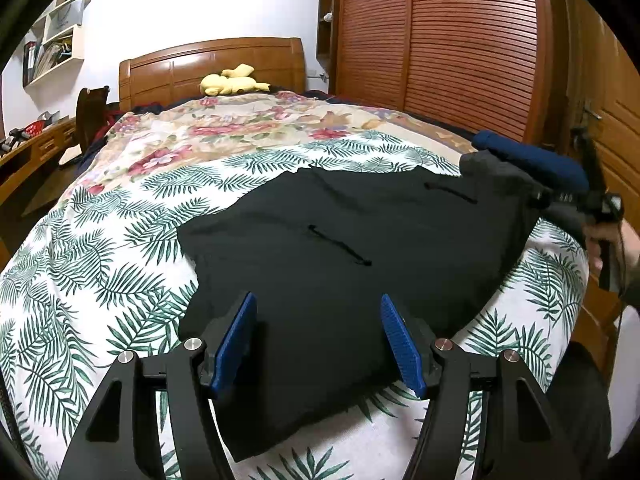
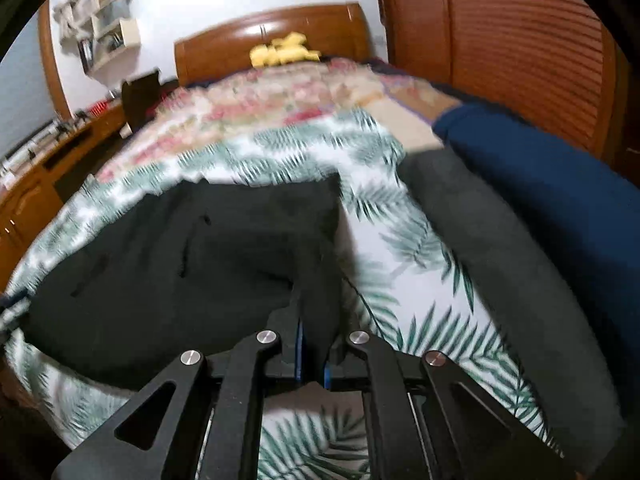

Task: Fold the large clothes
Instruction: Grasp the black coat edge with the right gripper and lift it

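Leaf-print bed cover [image 1: 120,248] at far left, bare of clothing there. The black garment [image 1: 320,240] lies spread across the middle of the bed, mostly flat, two short dark slits or drawcords showing on its upper face. One corner hangs toward the near edge.

Left gripper [image 1: 318,340]: jaws open, blue pads apart, hovering low over the garment's near portion. Nothing between the pads; cannot tell whether the tips touch the cloth.

Right gripper [image 2: 312,356], seen from its own camera: jaws closed on a bunched edge of the black garment, cloth rising up out of the pinch. From the left camera the same tool sits at the garment's right edge, a hand [image 1: 612,240] on its handle. View is motion-blurred, so fine detail of the hold is unclear.

Further right: a grey folded item [image 2: 480,240] and a dark blue one [image 2: 560,184] lie side by side near the bed's right edge, just beside the black garment.

Judgement on the step: a fold of the right edge over toward the middle looks in hand. To do it well:
- carry the pinched edge low, so the cloth lays rather than flops
- left jaws should pin or take the near edge, to stop the body sliding
- keep clear of the grey pile
- lay the edge parallel to the opposite side before releasing.
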`<state>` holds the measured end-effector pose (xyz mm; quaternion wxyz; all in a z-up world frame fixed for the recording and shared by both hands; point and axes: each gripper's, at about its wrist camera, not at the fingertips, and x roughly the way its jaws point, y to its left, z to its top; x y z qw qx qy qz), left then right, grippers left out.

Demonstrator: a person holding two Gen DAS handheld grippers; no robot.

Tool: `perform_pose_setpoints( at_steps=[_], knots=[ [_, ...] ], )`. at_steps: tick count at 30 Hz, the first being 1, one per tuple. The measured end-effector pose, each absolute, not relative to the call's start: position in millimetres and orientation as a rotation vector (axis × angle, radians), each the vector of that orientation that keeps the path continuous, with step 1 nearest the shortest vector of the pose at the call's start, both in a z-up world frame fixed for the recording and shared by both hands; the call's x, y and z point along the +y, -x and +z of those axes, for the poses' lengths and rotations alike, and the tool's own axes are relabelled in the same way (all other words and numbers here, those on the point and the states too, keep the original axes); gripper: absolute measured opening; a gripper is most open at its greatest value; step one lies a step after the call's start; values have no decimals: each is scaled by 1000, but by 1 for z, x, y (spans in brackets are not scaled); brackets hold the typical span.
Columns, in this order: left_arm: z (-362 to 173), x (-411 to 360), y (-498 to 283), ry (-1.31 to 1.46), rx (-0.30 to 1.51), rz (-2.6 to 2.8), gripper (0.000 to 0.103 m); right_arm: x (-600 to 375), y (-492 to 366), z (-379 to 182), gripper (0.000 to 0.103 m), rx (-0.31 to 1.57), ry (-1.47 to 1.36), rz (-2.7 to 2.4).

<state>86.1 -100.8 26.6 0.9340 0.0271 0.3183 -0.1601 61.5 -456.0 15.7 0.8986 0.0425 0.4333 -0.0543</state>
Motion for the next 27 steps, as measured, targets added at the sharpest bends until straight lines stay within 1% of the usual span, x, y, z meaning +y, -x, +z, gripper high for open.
perform_pose_setpoints(
  at_steps=[4,8,13,20,27],
  knots=[
    [27,-99,-85,-53,650,-325,66,-460,-63,4,7,921,-102,-129],
    [29,-95,-85,-48,648,-321,66,-458,-65,10,7,925,-83,-128],
    [34,-89,-80,-30,629,-314,67,-444,-70,32,7,872,-49,-102],
    [33,-78,-72,-20,622,-298,66,-399,-81,74,7,771,3,-24],
    [35,-58,-62,2,609,-268,66,-342,-94,90,6,730,51,92]
  ],
)
